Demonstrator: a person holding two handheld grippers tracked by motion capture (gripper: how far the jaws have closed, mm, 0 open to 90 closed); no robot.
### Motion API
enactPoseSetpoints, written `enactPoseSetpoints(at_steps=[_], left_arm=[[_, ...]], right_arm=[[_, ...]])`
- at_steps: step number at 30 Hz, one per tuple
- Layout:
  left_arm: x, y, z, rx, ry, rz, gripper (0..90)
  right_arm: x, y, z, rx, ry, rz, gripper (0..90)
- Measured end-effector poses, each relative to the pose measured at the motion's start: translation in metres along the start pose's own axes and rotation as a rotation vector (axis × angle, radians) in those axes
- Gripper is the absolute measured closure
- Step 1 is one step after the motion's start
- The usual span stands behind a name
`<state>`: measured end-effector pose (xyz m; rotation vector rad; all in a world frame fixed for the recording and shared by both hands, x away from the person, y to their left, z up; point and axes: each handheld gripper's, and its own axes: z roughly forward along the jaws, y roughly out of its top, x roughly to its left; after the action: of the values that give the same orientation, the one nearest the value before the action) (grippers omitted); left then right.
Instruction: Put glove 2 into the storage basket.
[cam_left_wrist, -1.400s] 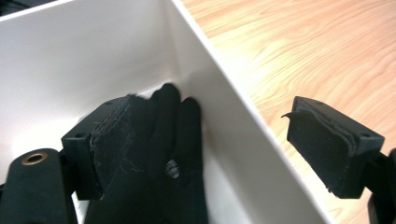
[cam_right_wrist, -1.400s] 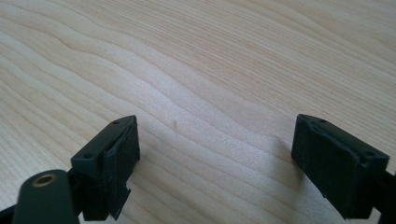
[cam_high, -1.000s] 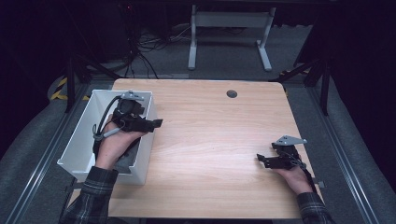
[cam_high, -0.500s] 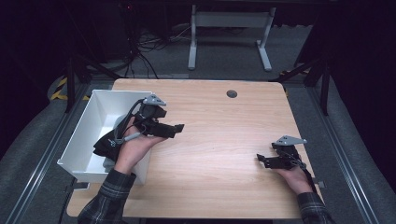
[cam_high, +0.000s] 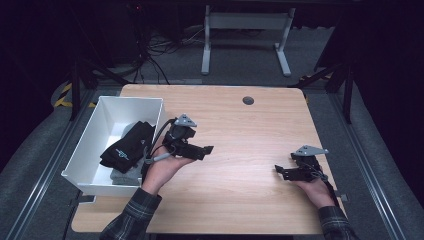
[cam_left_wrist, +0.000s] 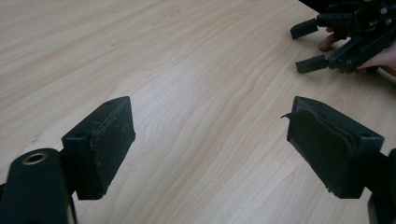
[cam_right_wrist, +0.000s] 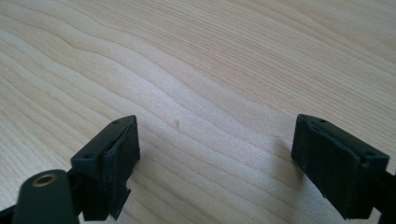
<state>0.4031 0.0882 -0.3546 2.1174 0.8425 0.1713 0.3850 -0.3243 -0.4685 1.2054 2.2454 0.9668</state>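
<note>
In the high view, two plaid sleeves are coming in at the bottom of the frame. At lower right, the right gripper is resting low on the wooden table, its jaws standing apart with nothing between them; its own view is showing only bare wood grain between the pads. Left of centre, the left gripper is being held above the table, pointing toward the right of the frame, jaws spread wide and empty. In the left gripper view, the right gripper is showing at the upper right. At middle left, a white bin is sitting on the table's left edge, holding dark folded cloth. Beyond the table, at the top of the frame, cables and a metal stand are lying on the dark floor.
</note>
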Motion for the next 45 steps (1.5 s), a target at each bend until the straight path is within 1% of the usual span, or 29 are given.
enactPoseSetpoints(at_steps=[3, 6, 12, 13, 15, 17, 20, 22, 29, 30, 31, 33, 34, 37, 41, 43, 44, 45], left_arm=[[-0.003, -0.006, 0.008, 0.003, -0.003, 0.006, 15.9], [-0.005, -0.014, 0.015, 0.004, 0.008, 0.014, 15.9], [-0.009, -0.027, 0.029, 0.022, 0.009, 0.025, 15.8], [-0.009, -0.029, 0.031, 0.034, 0.010, 0.031, 15.9], [-0.011, -0.035, 0.039, 0.049, 0.026, 0.040, 15.9], [-0.011, -0.040, 0.045, 0.059, 0.025, 0.037, 15.9], [-0.013, -0.046, 0.053, 0.085, 0.036, 0.044, 15.9], [-0.013, -0.049, 0.056, 0.091, 0.042, 0.048, 15.9], [-0.017, -0.058, 0.067, 0.089, 0.047, 0.054, 15.8], [-0.017, -0.059, 0.070, 0.098, 0.045, 0.063, 15.7], [-0.018, -0.061, 0.072, 0.099, 0.046, 0.063, 15.7], [-0.019, -0.063, 0.075, 0.103, 0.048, 0.074, 15.6], [-0.020, -0.063, 0.076, 0.117, 0.050, 0.079, 15.5], [-0.022, -0.066, 0.081, 0.114, 0.058, 0.091, 15.5], [-0.024, -0.070, 0.085, 0.111, 0.054, 0.103, 15.3], [-0.026, -0.072, 0.088, 0.097, 0.064, 0.117, 15.1], [-0.026, -0.073, 0.088, 0.106, 0.066, 0.131, 15.0], [-0.027, -0.074, 0.089, 0.101, 0.071, 0.139, 14.8]], right_arm=[[0.000, 0.000, 0.000, 0.000, 0.000, 0.000, 15.9], [0.000, 0.000, 0.000, 0.000, 0.001, 0.000, 15.9], [0.000, 0.000, 0.000, 0.000, 0.001, 0.000, 15.9], [0.000, 0.000, 0.000, 0.000, 0.000, 0.000, 15.9], [0.000, 0.000, 0.000, 0.000, 0.000, 0.000, 15.9], [0.000, 0.000, 0.000, 0.000, 0.000, 0.000, 15.9], [0.000, 0.000, 0.000, 0.000, 0.000, 0.000, 15.9], [0.000, 0.000, 0.000, 0.000, 0.000, 0.000, 15.9], [0.000, 0.000, 0.000, 0.000, 0.001, -0.001, 15.9], [0.000, 0.000, 0.000, 0.000, 0.001, -0.001, 15.9], [0.000, 0.000, 0.000, 0.000, 0.001, -0.001, 15.9], [0.000, 0.000, 0.000, 0.000, 0.001, -0.001, 15.9], [0.000, 0.000, 0.000, 0.000, 0.001, -0.001, 15.8], [0.000, 0.000, 0.000, 0.000, 0.001, -0.001, 15.9], [0.000, 0.000, 0.000, 0.000, 0.003, -0.001, 15.9], [0.000, 0.000, 0.000, 0.000, 0.004, -0.002, 15.9], [0.000, 0.000, 0.000, 0.000, 0.004, -0.002, 15.8], [0.000, 0.000, 0.000, 0.000, 0.004, -0.003, 15.9]])
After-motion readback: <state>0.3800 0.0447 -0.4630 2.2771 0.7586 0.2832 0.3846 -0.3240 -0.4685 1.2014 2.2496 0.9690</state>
